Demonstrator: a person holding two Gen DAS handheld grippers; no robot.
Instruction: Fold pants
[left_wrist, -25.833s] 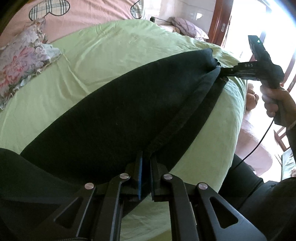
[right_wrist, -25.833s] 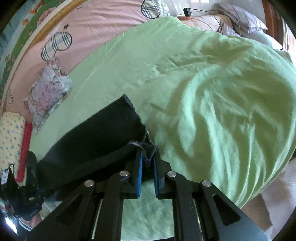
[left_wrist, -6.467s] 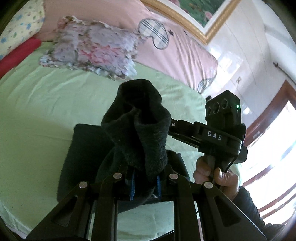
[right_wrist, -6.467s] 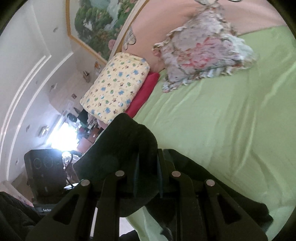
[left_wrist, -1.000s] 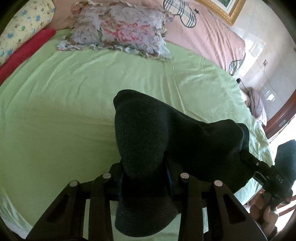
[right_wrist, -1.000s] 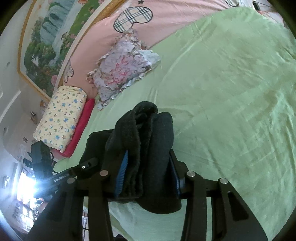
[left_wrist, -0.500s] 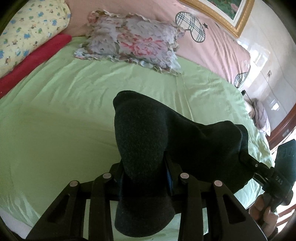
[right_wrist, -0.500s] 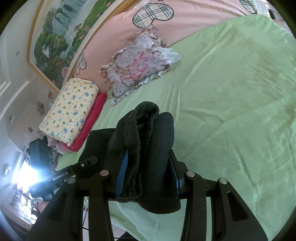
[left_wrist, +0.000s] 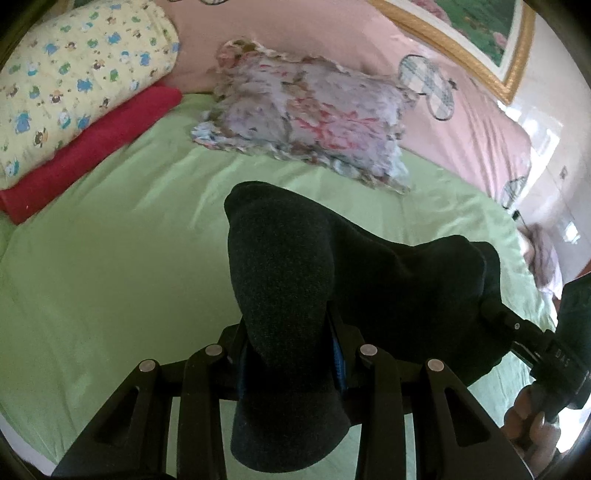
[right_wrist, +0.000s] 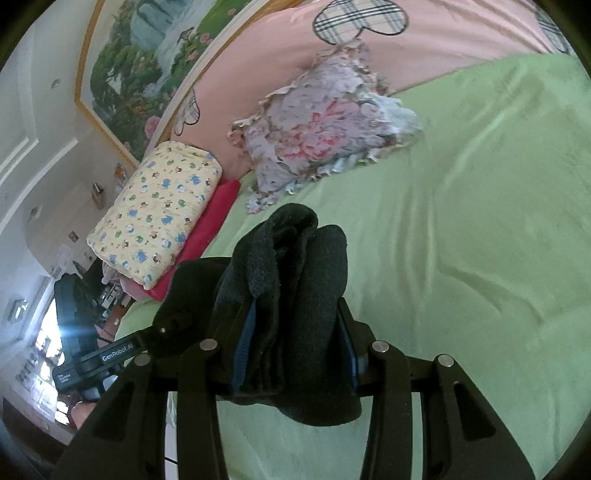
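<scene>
Both hand-held grippers, left (left_wrist: 291, 354) and right (right_wrist: 295, 354), pinch thick bundles of the dark pants (left_wrist: 369, 280), apparently lifted off the green bed (left_wrist: 110, 277). Late step: next, lay the stack down flat, then release.

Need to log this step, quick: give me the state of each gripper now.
Left gripper: closed on a thick bunch of the dark pants.
Right gripper: closed on the other end of the pants.
</scene>
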